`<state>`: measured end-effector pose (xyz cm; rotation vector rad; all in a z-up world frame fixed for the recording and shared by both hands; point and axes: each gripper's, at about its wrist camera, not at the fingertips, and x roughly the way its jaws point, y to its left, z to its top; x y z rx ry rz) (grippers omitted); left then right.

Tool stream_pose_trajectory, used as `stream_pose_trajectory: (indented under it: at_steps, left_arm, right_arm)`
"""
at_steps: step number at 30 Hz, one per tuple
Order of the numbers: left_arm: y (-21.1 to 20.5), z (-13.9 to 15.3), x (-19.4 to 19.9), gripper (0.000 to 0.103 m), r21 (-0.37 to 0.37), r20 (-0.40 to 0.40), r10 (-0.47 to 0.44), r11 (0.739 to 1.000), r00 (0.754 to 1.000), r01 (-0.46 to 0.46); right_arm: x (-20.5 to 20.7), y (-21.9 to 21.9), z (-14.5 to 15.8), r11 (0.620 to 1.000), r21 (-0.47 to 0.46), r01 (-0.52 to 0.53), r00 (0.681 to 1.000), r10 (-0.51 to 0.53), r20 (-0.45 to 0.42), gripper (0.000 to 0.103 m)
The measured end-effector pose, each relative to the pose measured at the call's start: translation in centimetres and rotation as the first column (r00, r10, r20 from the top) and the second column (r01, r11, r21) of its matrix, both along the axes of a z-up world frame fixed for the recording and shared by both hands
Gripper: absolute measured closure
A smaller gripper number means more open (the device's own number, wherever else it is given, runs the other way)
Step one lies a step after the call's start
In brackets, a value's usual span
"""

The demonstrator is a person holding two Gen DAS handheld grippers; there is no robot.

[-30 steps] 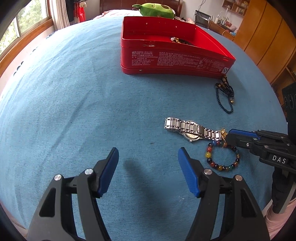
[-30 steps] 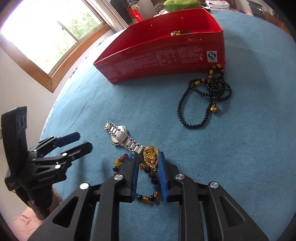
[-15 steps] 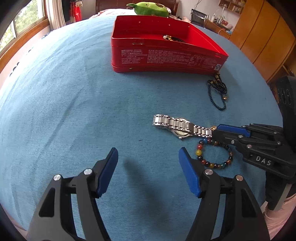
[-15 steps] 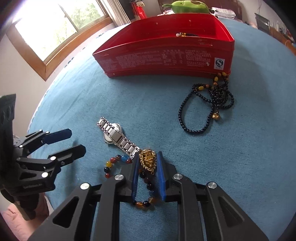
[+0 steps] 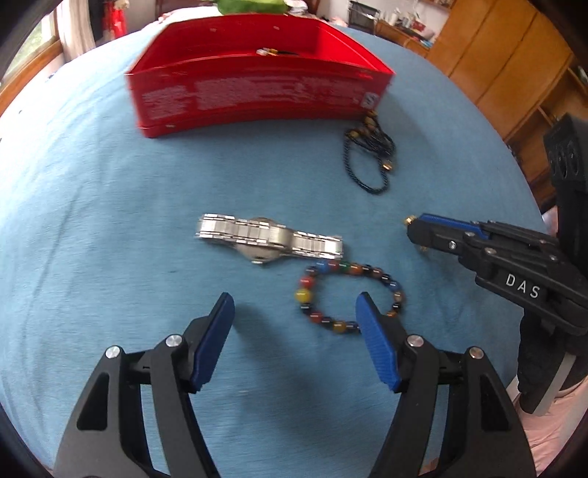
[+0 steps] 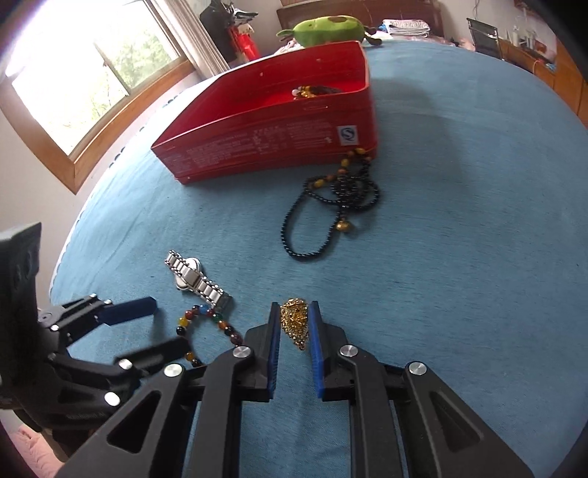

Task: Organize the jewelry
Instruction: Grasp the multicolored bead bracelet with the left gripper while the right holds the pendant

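Note:
My right gripper (image 6: 294, 312) is shut on a gold pendant (image 6: 294, 321) and holds it above the blue cloth; it also shows in the left wrist view (image 5: 415, 229). My left gripper (image 5: 294, 309) is open and empty, just short of a silver watch (image 5: 268, 241) and over a multicolour bead bracelet (image 5: 349, 294). The watch (image 6: 194, 277) and bracelet (image 6: 209, 323) also show in the right wrist view. A black bead necklace (image 6: 330, 209) lies by the red tin box (image 6: 275, 143), which holds some jewelry (image 6: 312, 91).
The blue cloth (image 5: 110, 220) covers a round table. A green plush toy (image 6: 327, 27) sits behind the box. A window (image 6: 73, 84) is at left and wooden cabinets (image 5: 507, 66) at right.
My right gripper lifted the gold pendant off the bracelet and moved right. My left gripper moved forward toward the watch and bracelet, still open.

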<state>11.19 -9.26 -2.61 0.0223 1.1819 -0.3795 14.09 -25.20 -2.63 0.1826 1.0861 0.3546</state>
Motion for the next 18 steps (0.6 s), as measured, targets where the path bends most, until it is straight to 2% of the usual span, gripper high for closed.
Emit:
stream_pose_trajectory:
  at_steps: [3, 7, 9, 14, 15, 18]
  left_arm:
    - [-1.4, -0.1, 0.0, 0.03, 0.008, 0.005, -0.02, 1.0, 1.0, 0.02]
    - [-2.9, -0.5, 0.3, 0.03, 0.02, 0.004, -0.038, 0.999, 0.999, 0.038]
    - [-3.2, -0.7, 0.4, 0.034, 0.031, 0.007, -0.038, 0.999, 0.999, 0.038]
    - [-2.7, -0.9, 1.3, 0.061, 0.04, 0.023, -0.011, 0.999, 1.0, 0.01]
    - [-2.3, -0.9, 1.6, 0.075, 0.042, 0.026, 0.002, 0.999, 1.0, -0.004]
    - [-1.5, -0.9, 1.8, 0.093, 0.025, 0.02, 0.025, 0.999, 0.999, -0.025]
  right_arm:
    - [-0.1, -0.2, -0.1, 1.0, 0.007, 0.005, 1.0, -0.005, -0.002, 0.089]
    - [-0.1, -0.8, -0.3, 1.0, 0.019, 0.011, 1.0, -0.01, -0.007, 0.089]
    - [-0.2, -1.0, -0.4, 1.0, 0.026, 0.011, 1.0, -0.01, -0.009, 0.089]
    - [0.0, -1.2, -0.7, 0.999, 0.041, 0.014, 1.0, -0.013, -0.021, 0.088]
    - [0.0, -1.3, -0.7, 0.999, 0.044, 0.015, 1.0, -0.014, -0.022, 0.088]
    - [0.0, -1.4, -0.7, 0.999, 0.044, 0.017, 1.0, -0.016, -0.021, 0.088]
